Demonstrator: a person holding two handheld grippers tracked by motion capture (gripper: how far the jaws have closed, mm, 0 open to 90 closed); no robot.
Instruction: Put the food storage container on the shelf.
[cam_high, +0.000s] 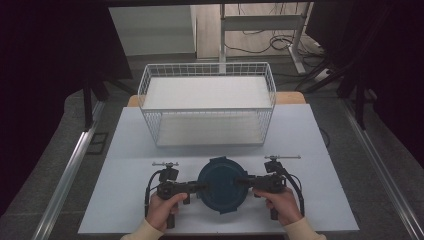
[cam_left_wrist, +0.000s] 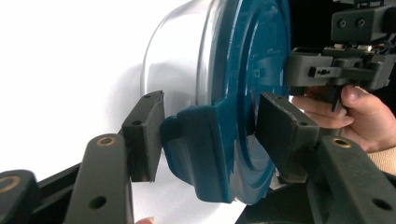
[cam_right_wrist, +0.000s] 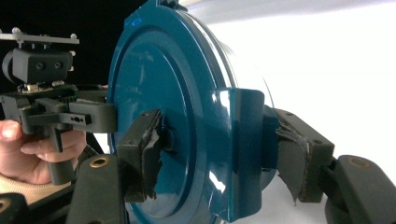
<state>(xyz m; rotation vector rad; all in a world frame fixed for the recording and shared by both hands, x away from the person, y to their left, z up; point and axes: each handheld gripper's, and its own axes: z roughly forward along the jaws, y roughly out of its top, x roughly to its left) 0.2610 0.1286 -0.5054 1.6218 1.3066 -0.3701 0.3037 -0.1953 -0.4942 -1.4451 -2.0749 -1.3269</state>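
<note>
A round clear container with a dark teal lid (cam_high: 221, 185) sits near the front edge of the table, between my two grippers. My left gripper (cam_high: 202, 187) comes in from the left. Its jaws close around the lid's left side clip (cam_left_wrist: 201, 149), one pad (cam_left_wrist: 145, 135) under the rim and the other (cam_left_wrist: 280, 135) on the lid top. From the right, my right gripper (cam_high: 240, 180) is shut on the opposite clip (cam_right_wrist: 238, 149), its taped pads (cam_right_wrist: 144, 154) pressing on both sides. The clear bowl (cam_left_wrist: 177, 56) shows below the lid.
An empty white wire basket (cam_high: 150, 85) stands behind the container, at the middle back of the pale table (cam_high: 310, 145). Dark curtains hang at both sides. Metal rails run along the floor left and right of the table.
</note>
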